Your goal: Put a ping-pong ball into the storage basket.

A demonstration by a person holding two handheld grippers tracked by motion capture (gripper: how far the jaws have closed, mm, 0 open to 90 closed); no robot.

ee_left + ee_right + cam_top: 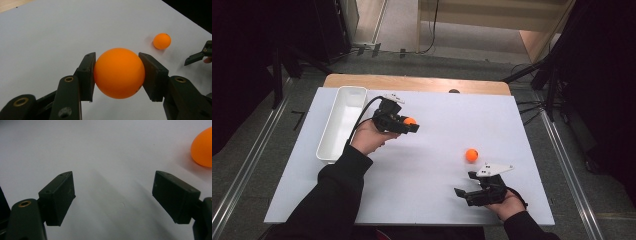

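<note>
High view, left gripper: up over the middle-left of the white table top, jaws clamped on an orange ball, which peeks out between the black tips.
High view, white tray: long and narrow, lying along the table's left edge, just beside the left hand (the gripper's cable loops over toward it).
High view, second orange ball: loose on the table right of centre, well apart from the held one.
High view, right gripper: low at the near right corner, grey plate on top, jaws spread wide with nothing between them; the loose ball sits near it, a little farther up the table.
Left gripper view, held ball: there it is, big and round, both pads pressed against its sides, lifted clear of the white surface.
Left gripper view, loose ball: small, farther off to the upper right, resting on the table.
Left gripper view, other gripper: one black jaw tip pokes in at the right edge.
Right gripper view, jaws: standing far apart over bare white table, gripping nothing.
Right gripper view, loose ball: cut off at the upper right edge, outside the jaws and beyond the right-hand one.
</note>
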